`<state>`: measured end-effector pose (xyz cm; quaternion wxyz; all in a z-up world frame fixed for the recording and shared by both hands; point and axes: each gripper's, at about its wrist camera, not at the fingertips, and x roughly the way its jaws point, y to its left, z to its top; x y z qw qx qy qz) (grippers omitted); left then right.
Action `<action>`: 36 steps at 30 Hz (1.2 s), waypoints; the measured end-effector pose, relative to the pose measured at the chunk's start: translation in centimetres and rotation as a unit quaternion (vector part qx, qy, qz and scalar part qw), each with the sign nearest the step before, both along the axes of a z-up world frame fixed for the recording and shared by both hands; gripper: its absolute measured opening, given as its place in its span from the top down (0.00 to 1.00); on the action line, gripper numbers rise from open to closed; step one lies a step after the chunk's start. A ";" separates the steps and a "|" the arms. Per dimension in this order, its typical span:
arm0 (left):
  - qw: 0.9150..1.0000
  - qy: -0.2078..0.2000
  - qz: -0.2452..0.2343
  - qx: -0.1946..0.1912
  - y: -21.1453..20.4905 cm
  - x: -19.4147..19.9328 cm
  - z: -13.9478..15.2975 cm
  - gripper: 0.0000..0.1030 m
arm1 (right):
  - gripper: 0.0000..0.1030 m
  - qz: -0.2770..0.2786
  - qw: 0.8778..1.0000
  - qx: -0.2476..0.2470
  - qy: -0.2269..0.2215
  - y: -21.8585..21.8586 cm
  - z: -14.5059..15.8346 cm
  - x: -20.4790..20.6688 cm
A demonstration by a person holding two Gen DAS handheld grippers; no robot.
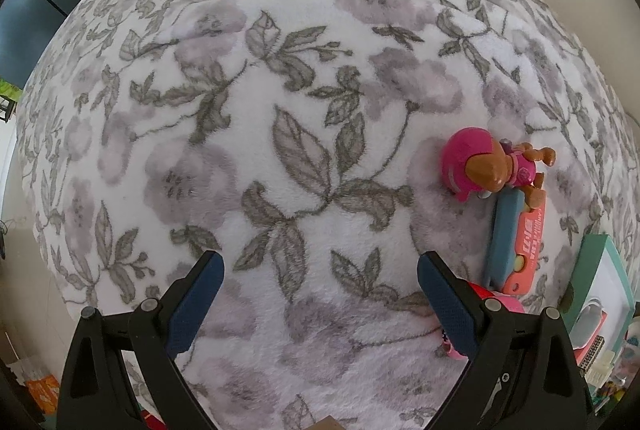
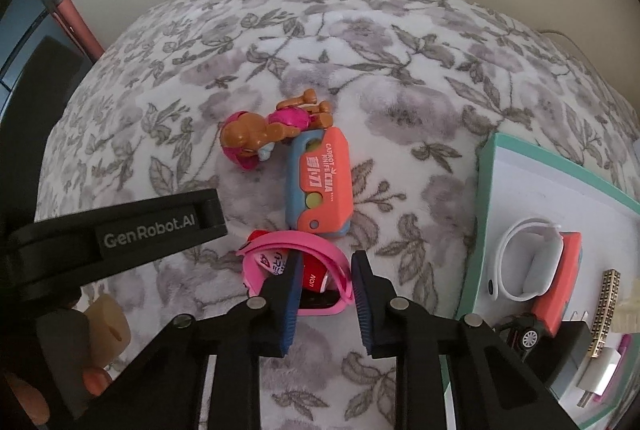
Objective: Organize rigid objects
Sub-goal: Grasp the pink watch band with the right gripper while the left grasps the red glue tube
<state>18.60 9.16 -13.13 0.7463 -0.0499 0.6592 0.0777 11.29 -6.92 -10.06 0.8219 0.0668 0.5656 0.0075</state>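
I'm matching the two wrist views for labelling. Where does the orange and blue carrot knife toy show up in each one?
Left wrist view: the carrot knife toy lies at the right edge, right of the gripper's right finger.
Right wrist view: the carrot knife toy lies at centre, just beyond the pink band.
Shared landmark: the puppy figure, touching the toy's far end in both.

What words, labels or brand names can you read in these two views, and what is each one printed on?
"GenRobot.AI": on the black left gripper body, seen from the right wrist.
"CARROT KNIFE": on the orange toy knife; the large characters beside it I cannot read reliably.
"NON": on the red item inside the pink band.
Print on the white label under the band: too small and hidden to read.
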 end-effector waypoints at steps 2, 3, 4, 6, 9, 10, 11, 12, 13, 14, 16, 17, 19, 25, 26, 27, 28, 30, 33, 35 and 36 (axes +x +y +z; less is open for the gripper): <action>1.000 -0.001 -0.001 0.000 -0.2 0.0 0.0 0.05 | 0.84 -0.004 1.000 0.003 -0.001 -0.2 0.0 0.0; 1.000 -0.002 -0.003 0.001 -0.4 0.0 0.1 0.05 | 0.86 -0.006 1.000 0.003 0.000 -0.4 0.0 0.0; 1.000 -0.003 -0.004 0.002 -0.4 0.0 0.1 0.05 | 0.87 -0.008 1.000 0.004 0.001 -0.5 0.0 0.0; 1.000 -0.006 -0.009 0.003 -0.7 0.1 0.3 0.05 | 0.87 -0.012 1.000 0.010 0.002 -0.8 -0.1 0.0; 1.000 -0.008 -0.015 0.006 -1.2 0.2 0.5 0.05 | 0.88 -0.015 1.000 0.012 0.002 -1.0 -0.1 -0.1; 1.000 -0.009 -0.017 0.007 -1.3 0.2 0.5 0.05 | 0.89 -0.017 1.000 0.011 0.002 -1.1 -0.1 -0.1; 1.000 -0.009 -0.019 0.007 -1.6 0.2 0.6 0.05 | 0.90 -0.019 1.000 0.011 0.003 -1.3 -0.1 -0.2; 1.000 -0.009 -0.020 0.008 -1.9 0.2 0.6 0.05 | 0.90 -0.021 1.000 0.013 0.004 -1.5 -0.1 -0.2; 1.000 -0.010 -0.022 0.009 -2.1 0.2 0.7 0.05 | 0.91 -0.025 1.000 0.015 0.005 -1.7 -0.1 -0.3; 1.000 -0.011 -0.023 0.009 -2.3 0.0 0.8 0.05 | 0.91 -0.028 0.999 0.017 0.006 -2.0 -0.1 -0.3; 1.000 -0.013 -0.026 0.010 -2.9 -0.2 1.0 0.05 | 0.91 -0.035 0.999 0.022 0.006 -2.5 -0.1 -0.4; 0.999 -0.015 -0.028 0.010 -3.2 -0.2 1.2 0.05 | 0.91 -0.038 0.999 0.025 0.005 -2.7 0.0 -0.5; 0.999 -0.015 -0.033 0.008 -3.5 -0.3 1.4 0.05 | 0.91 -0.045 0.999 0.028 0.003 -3.2 0.2 -0.6; 0.998 -0.016 -0.055 -0.004 -5.1 -0.5 1.8 0.05 | 0.91 -0.060 0.998 0.032 -0.007 -4.6 1.2 -1.0; 0.998 -0.015 -0.057 -0.007 -5.3 -0.5 1.8 0.05 | 0.91 -0.063 0.997 0.032 -0.008 -4.8 1.4 -1.1; 0.998 -0.014 -0.060 -0.012 -5.6 -0.6 1.9 0.05 | 0.91 -0.066 0.997 0.031 -0.010 -5.0 1.5 -1.2; 0.998 -0.013 -0.061 -0.015 -5.8 -0.6 1.9 0.05 | 0.91 -0.070 0.997 0.029 -0.010 -5.3 1.6 -1.2; 0.997 -0.013 -0.067 -0.021 -6.5 -0.8 1.9 0.05 | 0.91 -0.080 0.996 0.028 -0.011 -6.0 1.9 -1.3; 0.996 -0.013 -0.081 -0.025 -7.2 -0.9 2.0 0.05 | 0.91 -0.098 0.994 0.040 -0.018 -7.5 2.6 -1.6; 0.995 -0.010 -0.089 -0.031 -7.7 -1.0 2.0 0.05 | 0.91 -0.109 0.993 0.043 -0.022 -8.4 3.1 -1.8; 0.995 -0.009 -0.092 -0.033 -7.9 -1.1 2.0 0.05 | 0.91 -0.114 0.992 0.045 -0.024 -8.8 3.3 -1.9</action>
